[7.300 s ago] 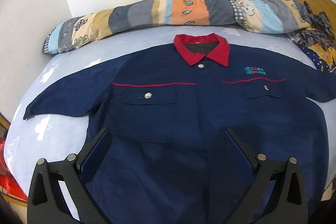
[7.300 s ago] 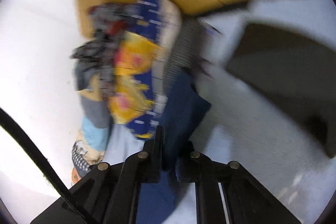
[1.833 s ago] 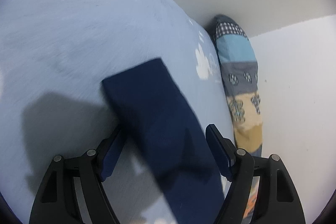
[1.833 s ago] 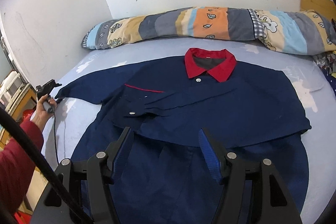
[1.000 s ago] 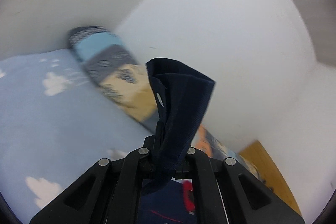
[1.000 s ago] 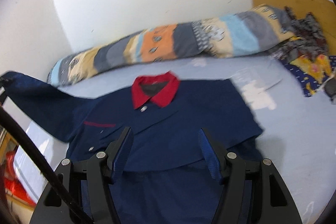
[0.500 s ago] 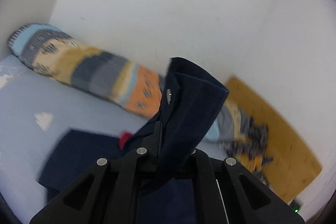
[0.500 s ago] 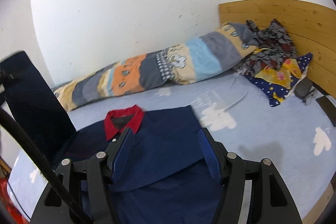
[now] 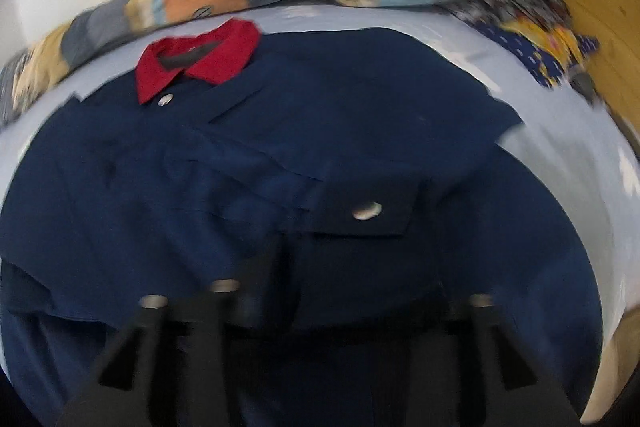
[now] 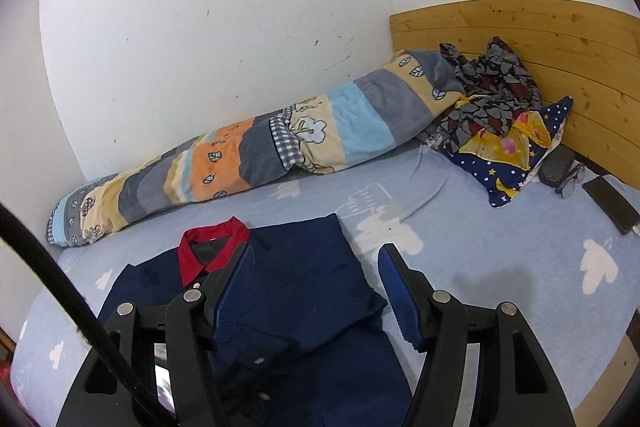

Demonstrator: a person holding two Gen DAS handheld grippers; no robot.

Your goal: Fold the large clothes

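A navy jacket with a red collar lies on the light blue bed sheet. Both sleeves are folded in over its front; a cuff with a silver snap lies on top. My left gripper hovers just above the jacket, blurred, its fingers spread apart and the cuff lying just beyond them. In the right wrist view the jacket lies below my right gripper, which is open, empty and held above the bed.
A long striped bolster lies along the white wall. A heap of patterned cloth sits by the wooden headboard. Glasses, a case and a phone lie on the sheet at the right.
My left gripper carried the left sleeve up and across, laid it on the jacket front and opened. My right gripper stayed open and swung its view toward the headboard.
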